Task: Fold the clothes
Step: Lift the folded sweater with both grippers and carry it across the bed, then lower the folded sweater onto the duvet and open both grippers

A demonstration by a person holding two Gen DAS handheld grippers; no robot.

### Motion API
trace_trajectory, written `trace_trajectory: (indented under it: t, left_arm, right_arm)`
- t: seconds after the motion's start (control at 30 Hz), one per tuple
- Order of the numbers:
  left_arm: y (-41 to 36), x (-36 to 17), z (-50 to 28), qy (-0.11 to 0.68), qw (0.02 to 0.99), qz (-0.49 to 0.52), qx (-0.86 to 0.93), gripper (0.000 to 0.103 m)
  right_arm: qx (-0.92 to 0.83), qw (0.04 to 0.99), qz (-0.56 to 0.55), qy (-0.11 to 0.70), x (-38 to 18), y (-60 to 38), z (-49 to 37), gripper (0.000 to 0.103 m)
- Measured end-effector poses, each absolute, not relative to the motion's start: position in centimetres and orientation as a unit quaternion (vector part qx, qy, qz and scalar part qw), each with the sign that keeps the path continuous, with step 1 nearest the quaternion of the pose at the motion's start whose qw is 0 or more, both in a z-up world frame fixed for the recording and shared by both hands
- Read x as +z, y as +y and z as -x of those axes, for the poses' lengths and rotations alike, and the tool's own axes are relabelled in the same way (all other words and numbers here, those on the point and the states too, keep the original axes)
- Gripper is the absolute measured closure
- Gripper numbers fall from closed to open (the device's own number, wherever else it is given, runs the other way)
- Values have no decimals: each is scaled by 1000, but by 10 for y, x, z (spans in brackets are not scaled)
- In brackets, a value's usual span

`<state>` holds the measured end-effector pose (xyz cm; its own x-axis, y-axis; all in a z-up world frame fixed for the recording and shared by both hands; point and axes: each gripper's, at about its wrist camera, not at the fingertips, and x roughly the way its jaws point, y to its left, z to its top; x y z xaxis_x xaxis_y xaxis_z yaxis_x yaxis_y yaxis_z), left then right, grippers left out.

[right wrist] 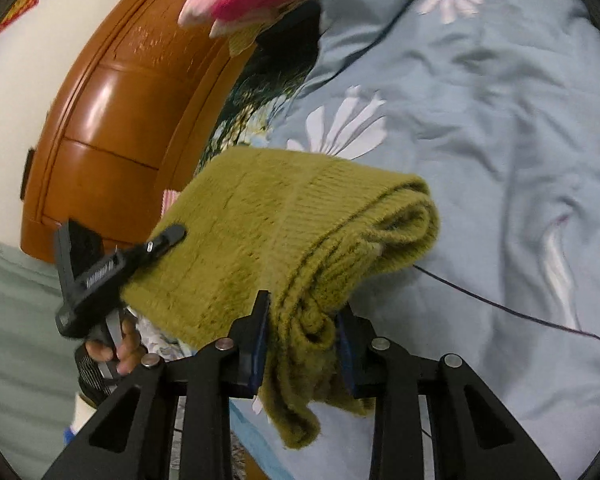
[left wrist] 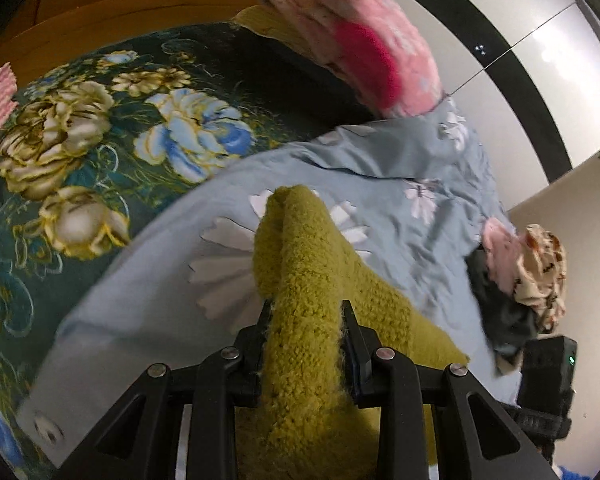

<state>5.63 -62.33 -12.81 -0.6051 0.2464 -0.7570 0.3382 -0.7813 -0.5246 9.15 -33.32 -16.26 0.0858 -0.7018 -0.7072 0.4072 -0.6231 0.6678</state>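
A fuzzy olive-green sweater [left wrist: 304,280] is folded into a thick bundle and held off the bed between both grippers. My left gripper [left wrist: 305,312] is shut on one end of it. My right gripper [right wrist: 302,312] is shut on the bunched other end of the sweater [right wrist: 284,224]. The left gripper [right wrist: 112,268] shows in the right wrist view, clamped on the sweater's far side with a hand on its handle. The right gripper's body [left wrist: 548,376] shows at the lower right of the left wrist view.
A light blue quilt with white daisies [left wrist: 380,168] [right wrist: 480,120] lies under the sweater. A dark green floral blanket [left wrist: 80,152] lies to the left. Pink folded clothes [left wrist: 364,36] are stacked at the far end. A small clothes heap [left wrist: 528,272] sits right. A wooden headboard [right wrist: 112,120] stands left.
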Motion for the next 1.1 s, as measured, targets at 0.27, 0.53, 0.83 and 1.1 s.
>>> trace_trajectory:
  t: [0.27, 0.53, 0.83, 1.1]
  left_arm:
    - [-667, -206, -69, 360, 90, -480, -795, 72]
    - [-672, -210, -92, 388, 92, -445, -802, 65]
    - [-648, -123, -118, 289, 143, -399, -858, 64]
    - [-578, -128, -106, 154, 128, -436, -878, 59]
  right_arm:
    - [-657, 360, -653, -108, -230, -328, -107, 72]
    - [-660, 359, -655, -75, -237, -328, -105, 70]
    - [-708, 351, -612, 18, -188, -306, -103, 68]
    - [-746, 381, -540, 80, -156, -360, -118, 68]
